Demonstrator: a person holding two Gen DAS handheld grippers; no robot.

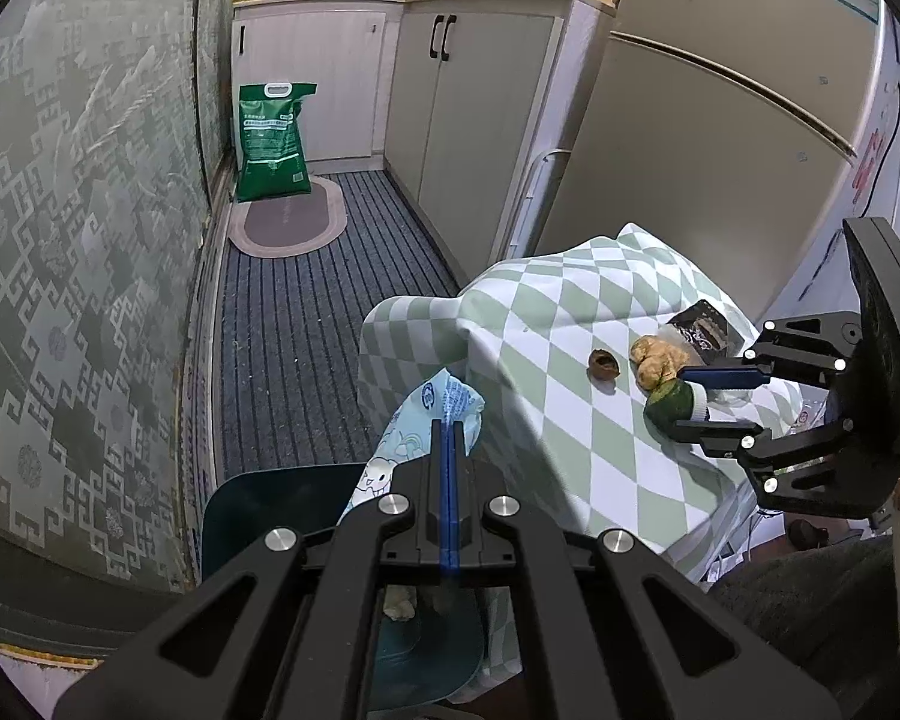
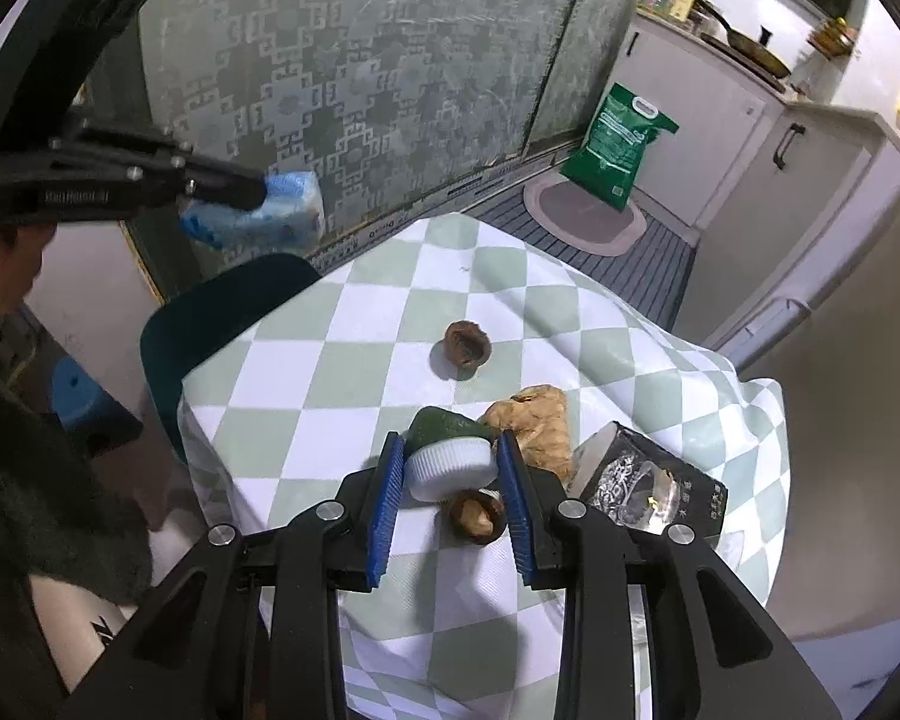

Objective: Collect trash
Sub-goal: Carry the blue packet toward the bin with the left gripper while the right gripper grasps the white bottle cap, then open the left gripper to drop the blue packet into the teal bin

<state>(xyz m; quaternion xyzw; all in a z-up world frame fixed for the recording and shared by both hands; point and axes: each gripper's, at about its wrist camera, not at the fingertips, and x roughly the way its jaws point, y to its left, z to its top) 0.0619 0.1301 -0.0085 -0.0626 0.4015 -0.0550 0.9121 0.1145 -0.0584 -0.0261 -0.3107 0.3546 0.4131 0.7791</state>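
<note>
Right gripper [image 2: 448,468] jaws part-open, straddling white cap of green bottle [image 2: 444,429] lying on checkered tablecloth [image 2: 342,360], long axis pointing away from jaws; cap looked touched, not clearly clamped. Ginger piece [image 2: 534,420] just right of bottle, walnut shell [image 2: 467,343] beyond. Left gripper [image 1: 450,432] pinched light-blue wrapper [image 1: 432,414] over teal bin [image 1: 258,504], off tablecloth's left edge

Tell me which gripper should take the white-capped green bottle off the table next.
Right. The right gripper already has its open fingers either side of the bottle, while the left gripper is shut on a blue wrapper off the table's edge.
</note>
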